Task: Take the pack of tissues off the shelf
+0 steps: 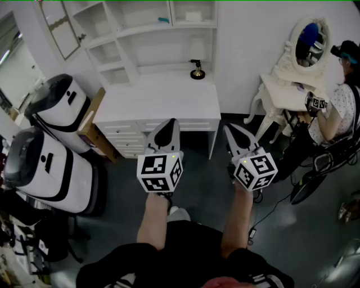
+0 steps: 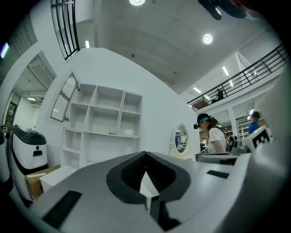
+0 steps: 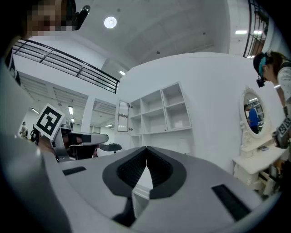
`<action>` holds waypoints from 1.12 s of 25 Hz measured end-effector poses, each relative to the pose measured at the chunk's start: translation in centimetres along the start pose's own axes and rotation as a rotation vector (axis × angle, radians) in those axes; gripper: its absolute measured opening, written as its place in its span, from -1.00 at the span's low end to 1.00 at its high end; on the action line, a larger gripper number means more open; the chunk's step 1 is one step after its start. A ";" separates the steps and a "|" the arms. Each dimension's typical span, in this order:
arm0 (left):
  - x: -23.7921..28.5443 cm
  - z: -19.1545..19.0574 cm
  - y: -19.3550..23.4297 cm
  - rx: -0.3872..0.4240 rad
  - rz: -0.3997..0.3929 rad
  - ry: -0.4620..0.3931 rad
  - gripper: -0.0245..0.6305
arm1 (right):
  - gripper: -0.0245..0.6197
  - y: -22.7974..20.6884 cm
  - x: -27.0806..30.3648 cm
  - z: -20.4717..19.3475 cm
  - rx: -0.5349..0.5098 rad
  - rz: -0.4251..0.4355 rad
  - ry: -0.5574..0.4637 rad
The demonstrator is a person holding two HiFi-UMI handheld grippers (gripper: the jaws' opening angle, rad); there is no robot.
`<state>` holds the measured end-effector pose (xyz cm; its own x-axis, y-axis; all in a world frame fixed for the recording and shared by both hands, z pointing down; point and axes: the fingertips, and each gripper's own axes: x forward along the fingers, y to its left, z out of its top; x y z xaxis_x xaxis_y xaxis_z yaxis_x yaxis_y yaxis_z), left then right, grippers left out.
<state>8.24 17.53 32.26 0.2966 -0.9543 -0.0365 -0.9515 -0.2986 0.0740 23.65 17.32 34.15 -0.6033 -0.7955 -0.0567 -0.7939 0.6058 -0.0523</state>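
Observation:
A white shelf unit [image 1: 152, 34] stands on a white desk [image 1: 163, 98] ahead of me. A small flat white pack [image 1: 193, 17], which may be the tissues, lies in the upper right compartment; it is too small to be sure. A pale upright thing [image 1: 197, 48] stands in the compartment below. My left gripper [image 1: 167, 126] and right gripper [image 1: 232, 130] are held side by side over the floor in front of the desk, well short of the shelf. Both are shut and empty, with the jaws meeting at the tips in the left gripper view [image 2: 145, 157] and the right gripper view [image 3: 146, 152].
A small black-and-gold object [image 1: 197, 70] stands at the back of the desk, and a teal item [image 1: 163, 20] lies on the upper shelf. Two white-and-black machines [image 1: 59, 104] and a cardboard box [image 1: 93, 121] are at the left. At the right are a vanity with an oval mirror [image 1: 308, 48] and a seated person [image 1: 343, 107].

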 end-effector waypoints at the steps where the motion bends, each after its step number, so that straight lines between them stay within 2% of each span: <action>1: 0.1 0.1 0.0 -0.001 -0.003 -0.002 -0.90 | -0.87 0.1 0.1 0.1 -0.004 0.001 0.002; 12: 2.9 0.0 2.8 -0.016 -0.033 0.004 -0.90 | -0.87 -0.4 4.2 0.0 -0.010 -0.040 0.001; 19: 6.4 0.1 7.8 -0.030 -0.027 0.034 -0.90 | -0.87 0.1 10.1 -0.4 0.000 -0.032 0.022; 28: 11.2 -0.3 14.8 -0.002 -0.015 0.092 -0.90 | -0.86 1.3 18.3 -1.2 0.000 -0.041 0.062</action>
<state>-2.45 2.40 33.26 0.3167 -0.9470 0.0538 -0.9469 -0.3124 0.0758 11.51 3.56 34.23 -0.5742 -0.8187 0.0077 -0.8178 0.5731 -0.0531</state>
